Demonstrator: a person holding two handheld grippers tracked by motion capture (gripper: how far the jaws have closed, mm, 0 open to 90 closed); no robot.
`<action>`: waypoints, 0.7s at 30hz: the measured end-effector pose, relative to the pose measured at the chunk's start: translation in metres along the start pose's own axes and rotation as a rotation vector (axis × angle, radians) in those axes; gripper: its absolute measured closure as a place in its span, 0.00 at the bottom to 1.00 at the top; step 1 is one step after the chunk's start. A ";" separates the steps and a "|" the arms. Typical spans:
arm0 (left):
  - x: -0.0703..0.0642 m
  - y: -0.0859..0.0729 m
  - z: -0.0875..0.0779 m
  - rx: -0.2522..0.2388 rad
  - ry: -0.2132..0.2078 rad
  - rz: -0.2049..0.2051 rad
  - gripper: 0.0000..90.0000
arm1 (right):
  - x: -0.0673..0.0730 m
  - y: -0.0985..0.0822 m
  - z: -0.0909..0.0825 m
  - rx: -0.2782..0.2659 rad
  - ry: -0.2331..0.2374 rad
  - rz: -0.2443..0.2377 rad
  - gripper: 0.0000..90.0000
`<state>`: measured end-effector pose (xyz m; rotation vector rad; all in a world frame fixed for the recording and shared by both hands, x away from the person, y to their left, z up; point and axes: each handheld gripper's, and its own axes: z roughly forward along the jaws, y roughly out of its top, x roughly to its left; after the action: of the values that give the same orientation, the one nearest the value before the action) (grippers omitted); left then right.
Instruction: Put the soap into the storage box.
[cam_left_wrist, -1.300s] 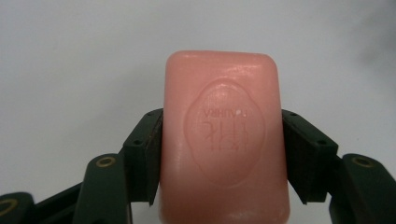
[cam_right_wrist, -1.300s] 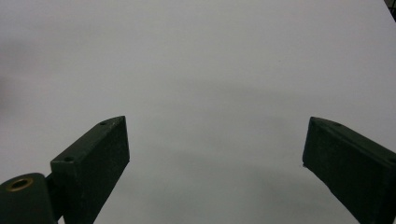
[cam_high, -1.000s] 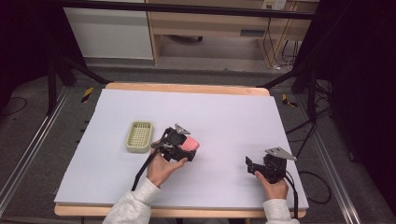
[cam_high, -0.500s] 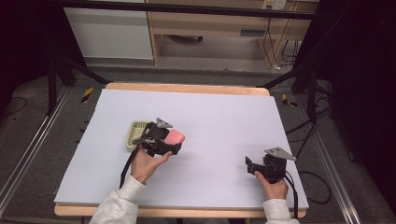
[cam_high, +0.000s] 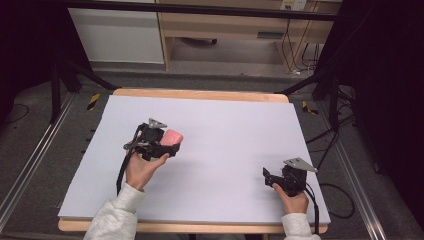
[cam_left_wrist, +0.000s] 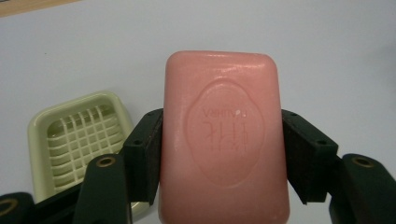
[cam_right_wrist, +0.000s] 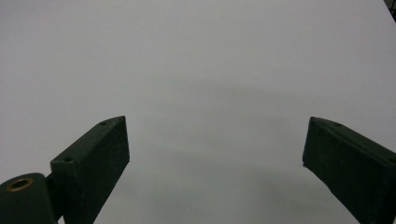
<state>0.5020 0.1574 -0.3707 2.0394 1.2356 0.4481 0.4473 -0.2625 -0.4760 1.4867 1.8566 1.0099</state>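
Pink soap bar (cam_left_wrist: 224, 140), a rounded rectangular cake with an oval stamp pressed into its face, sits clamped between the two black jaws of the left gripper (cam_left_wrist: 223, 156), pads pressing on its long sides, so its long axis runs straight out along the jaws, away from the hand. From the high view the bar is up off the pale grey table mat (cam_high: 225, 125), at the left-middle of the table, sticking out past the gripper toward the right. What matters for the next move, I reckon, is the pale yellow-green plastic soap dish (cam_left_wrist: 77, 140) with the grid of slots in its bottom: in the left gripper view it lies on the mat below and to the left of the bar, partly tucked behind the left jaw, near but not under the soap. So the bar looks like it needs to swing over that way and come down flat (my guess, anyway). The left hand is obviously the one on the job. The right gripper (cam_right_wrist: 215, 154) rests at the near right of the table, well apart, jaws spread wide with nothing between them. Count: one soap bar, one dish, two grippers.
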 end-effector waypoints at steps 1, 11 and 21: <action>0.003 0.000 0.000 -0.003 0.004 -0.008 0.41 | 0.000 0.000 0.000 -0.001 -0.002 -0.002 0.08; 0.015 -0.002 0.001 -0.004 0.024 -0.023 0.41 | 0.001 0.000 0.001 -0.002 -0.002 -0.007 0.08; 0.032 -0.005 0.007 0.016 0.071 -0.053 0.41 | 0.001 0.000 0.001 0.000 -0.001 -0.007 0.08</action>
<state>0.5189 0.1838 -0.3810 2.0146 1.3370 0.4907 0.4484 -0.2617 -0.4767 1.4794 1.8597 1.0062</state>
